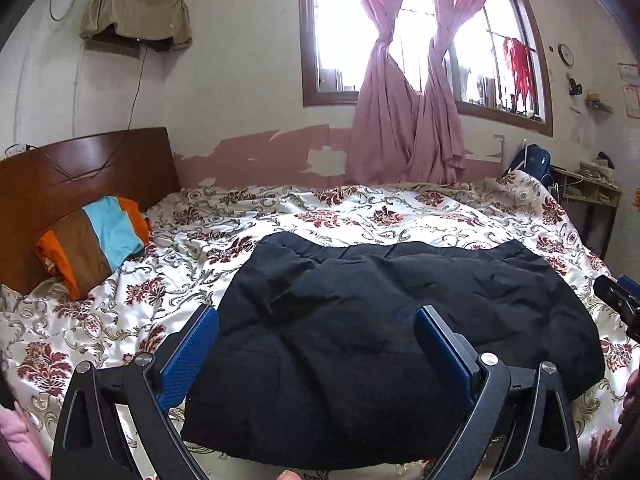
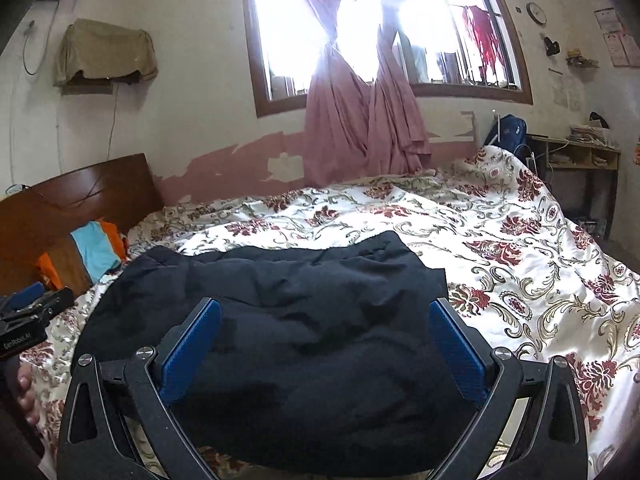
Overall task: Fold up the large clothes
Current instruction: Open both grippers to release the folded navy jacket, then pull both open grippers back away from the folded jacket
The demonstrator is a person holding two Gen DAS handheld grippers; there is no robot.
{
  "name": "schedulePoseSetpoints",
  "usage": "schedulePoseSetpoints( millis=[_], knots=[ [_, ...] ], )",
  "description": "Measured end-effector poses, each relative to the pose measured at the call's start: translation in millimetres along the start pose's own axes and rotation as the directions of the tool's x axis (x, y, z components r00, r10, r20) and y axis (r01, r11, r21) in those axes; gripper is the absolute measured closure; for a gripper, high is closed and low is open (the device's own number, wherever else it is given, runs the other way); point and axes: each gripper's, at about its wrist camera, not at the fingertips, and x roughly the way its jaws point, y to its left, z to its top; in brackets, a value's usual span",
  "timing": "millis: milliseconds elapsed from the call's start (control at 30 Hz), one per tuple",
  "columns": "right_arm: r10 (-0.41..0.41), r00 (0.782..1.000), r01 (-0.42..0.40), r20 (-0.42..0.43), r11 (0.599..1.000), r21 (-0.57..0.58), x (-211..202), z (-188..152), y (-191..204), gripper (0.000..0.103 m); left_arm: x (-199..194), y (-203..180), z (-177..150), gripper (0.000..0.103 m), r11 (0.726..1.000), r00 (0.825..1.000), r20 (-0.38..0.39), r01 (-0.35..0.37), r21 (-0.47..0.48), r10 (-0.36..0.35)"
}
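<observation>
Floral-quilted bed under the window, with a bulky black padded garment (image 1: 384, 328) lying near the front edge, folded at least once by the look of it.

From where I stand the garment sits as a thick, puffy, roughly rectangular bundle; I judge one more fold or a tidy-up remains, though sleeves are hidden. Left gripper (image 1: 316, 344) and right gripper (image 2: 326, 340) both hover over it with blue pads spread wide, holding nothing. Cream-and-maroon floral quilt (image 1: 320, 212) offers broad bare room behind and to the right; a striped orange, brown and turquoise pillow (image 1: 92, 240) lies well apart by the wooden headboard (image 1: 80, 172).
</observation>
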Motion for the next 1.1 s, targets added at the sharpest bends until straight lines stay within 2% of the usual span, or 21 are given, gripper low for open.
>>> schedulePoseSetpoints(
  millis=[467,1100],
  knots=[
    [0.004,0.998,-0.003,0.061,1.000,-0.007,-51.0,-6.3,17.0,0.002,-44.8,-1.8,-11.9,0.004,1.000,0.998,0.051,0.024,-0.014,-0.023],
    [0.021,0.995,-0.020,0.099,1.000,-0.011,-83.7,-19.3,32.5,0.002,-71.8,2.2,-26.2,0.004,0.999,0.997,0.068,0.031,-0.012,-0.030]
  ],
)
